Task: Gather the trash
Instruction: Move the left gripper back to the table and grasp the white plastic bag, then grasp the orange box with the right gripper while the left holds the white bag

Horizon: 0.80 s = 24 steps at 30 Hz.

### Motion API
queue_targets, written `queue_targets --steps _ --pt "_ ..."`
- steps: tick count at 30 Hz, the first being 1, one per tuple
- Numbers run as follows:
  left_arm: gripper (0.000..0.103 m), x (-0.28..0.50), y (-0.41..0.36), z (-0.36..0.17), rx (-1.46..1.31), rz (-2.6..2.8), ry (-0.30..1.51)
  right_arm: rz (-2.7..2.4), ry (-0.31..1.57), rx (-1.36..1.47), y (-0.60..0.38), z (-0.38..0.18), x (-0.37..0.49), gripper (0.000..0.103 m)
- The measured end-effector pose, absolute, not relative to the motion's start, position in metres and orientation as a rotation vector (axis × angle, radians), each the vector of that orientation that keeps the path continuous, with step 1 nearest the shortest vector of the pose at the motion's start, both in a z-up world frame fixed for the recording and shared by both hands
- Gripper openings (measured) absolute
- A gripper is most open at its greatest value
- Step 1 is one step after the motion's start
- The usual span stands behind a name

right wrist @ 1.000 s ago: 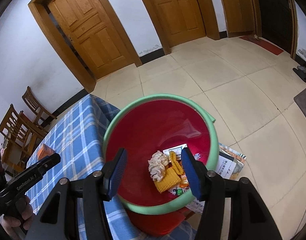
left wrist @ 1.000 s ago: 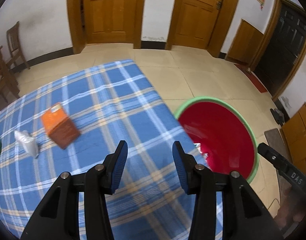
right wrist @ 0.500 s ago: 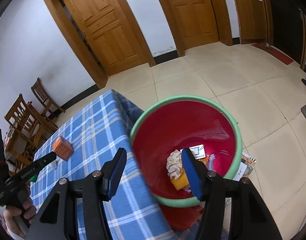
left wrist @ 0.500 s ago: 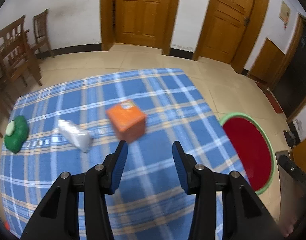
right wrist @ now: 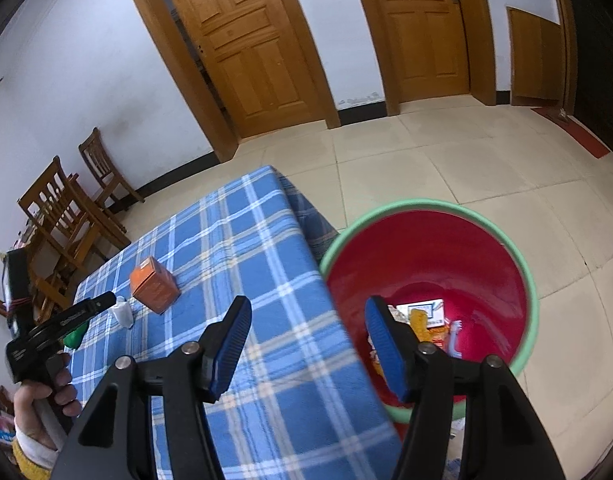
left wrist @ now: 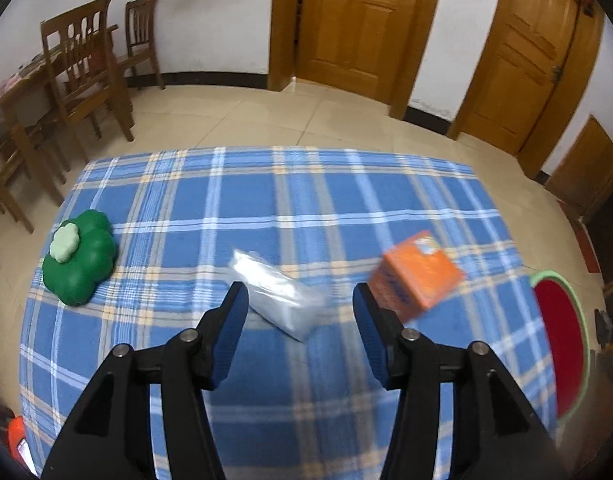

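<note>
- A blue checked table [left wrist: 306, 208] carries a clear bag [left wrist: 280, 298], an orange box [left wrist: 418, 280] and a green toy [left wrist: 80, 262].
- Left gripper [left wrist: 300, 312]: jaws just opening, empty above the bag.
- Right gripper [right wrist: 308, 332]: jaws apart, empty.
- A red bin [right wrist: 486, 248] on the tiled floor [right wrist: 446, 168] holds trash.

- The box [left wrist: 416, 282] at centre right of the left wrist view is smeared by motion; its print cannot be read.
- The bag [left wrist: 276, 294] at centre is blurred too.
- The bin [left wrist: 562, 344] is cut by the right edge.
- In the right wrist view, the right gripper's finger [right wrist: 384, 346] hides part of the bin's litter [right wrist: 422, 322].
- An orange thing [left wrist: 16, 438] at lower left is cropped.
</note>
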<state>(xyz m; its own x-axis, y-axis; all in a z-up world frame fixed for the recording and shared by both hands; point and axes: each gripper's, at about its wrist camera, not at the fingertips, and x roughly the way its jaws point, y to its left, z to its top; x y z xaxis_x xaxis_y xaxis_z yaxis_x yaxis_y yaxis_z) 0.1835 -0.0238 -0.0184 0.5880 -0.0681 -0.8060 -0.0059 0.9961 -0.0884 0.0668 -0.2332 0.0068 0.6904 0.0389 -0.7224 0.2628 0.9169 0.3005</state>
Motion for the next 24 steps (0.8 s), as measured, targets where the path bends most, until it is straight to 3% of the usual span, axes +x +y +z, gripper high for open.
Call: queue_targets --steps 14,18,24 --pt "0.057 0.204 -0.008 -0.052 -0.16 -0.022 0.994 -0.062 0.828 0.355 -0.199 0.0 0.104 0.064" --pt "0.042 0.2 -0.003 -0.057 -0.176 -0.027 0.98 -0.041 0.836 0.338 -0.186 -0.002 0.113 0.065" --pt "0.04 0.192 0.008 -0.058 -0.196 -0.033 0.956 0.0 0.852 0.305 -0.165 -0.006 0.128 0.066"
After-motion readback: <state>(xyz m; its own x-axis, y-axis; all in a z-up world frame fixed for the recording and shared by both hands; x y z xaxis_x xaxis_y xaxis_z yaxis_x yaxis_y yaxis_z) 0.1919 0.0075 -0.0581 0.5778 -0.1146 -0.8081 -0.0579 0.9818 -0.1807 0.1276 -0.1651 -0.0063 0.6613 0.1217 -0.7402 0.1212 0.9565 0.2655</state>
